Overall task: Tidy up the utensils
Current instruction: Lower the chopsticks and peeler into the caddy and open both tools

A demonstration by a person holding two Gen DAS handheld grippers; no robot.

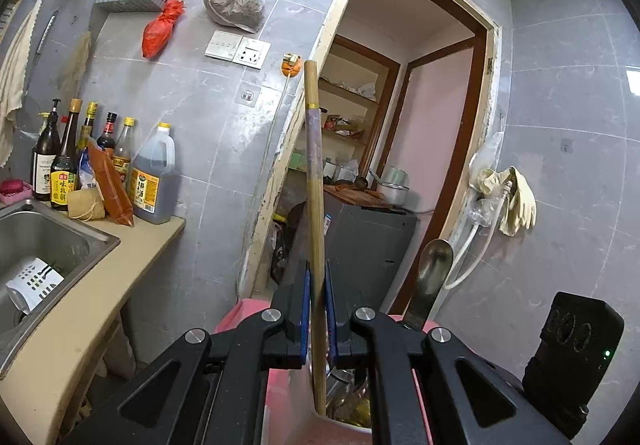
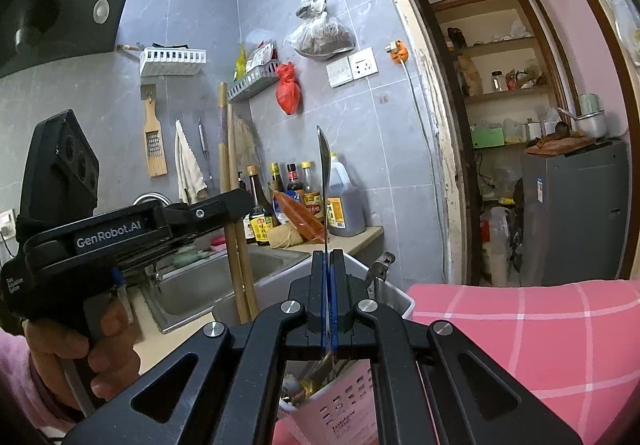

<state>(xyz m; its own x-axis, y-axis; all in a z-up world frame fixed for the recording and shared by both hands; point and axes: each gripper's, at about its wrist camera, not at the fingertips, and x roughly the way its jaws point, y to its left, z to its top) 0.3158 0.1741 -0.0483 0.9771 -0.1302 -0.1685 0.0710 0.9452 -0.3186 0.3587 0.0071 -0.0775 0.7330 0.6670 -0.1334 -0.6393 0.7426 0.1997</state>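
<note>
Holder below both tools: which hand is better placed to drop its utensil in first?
Probably left. The left tool is shut on the chopsticks, whose lower tips already sit inside the holder. The right tool is shut on the spoon, which also reaches in, but less clearly.

Bottles (image 1: 152,181) on beige countertop (image 1: 80,305).

Even, soft daylight, faint glare on the grey wall tiles (image 1: 200,149); strong fisheye bending, black corners, nearest parts slightly blurred.
</note>
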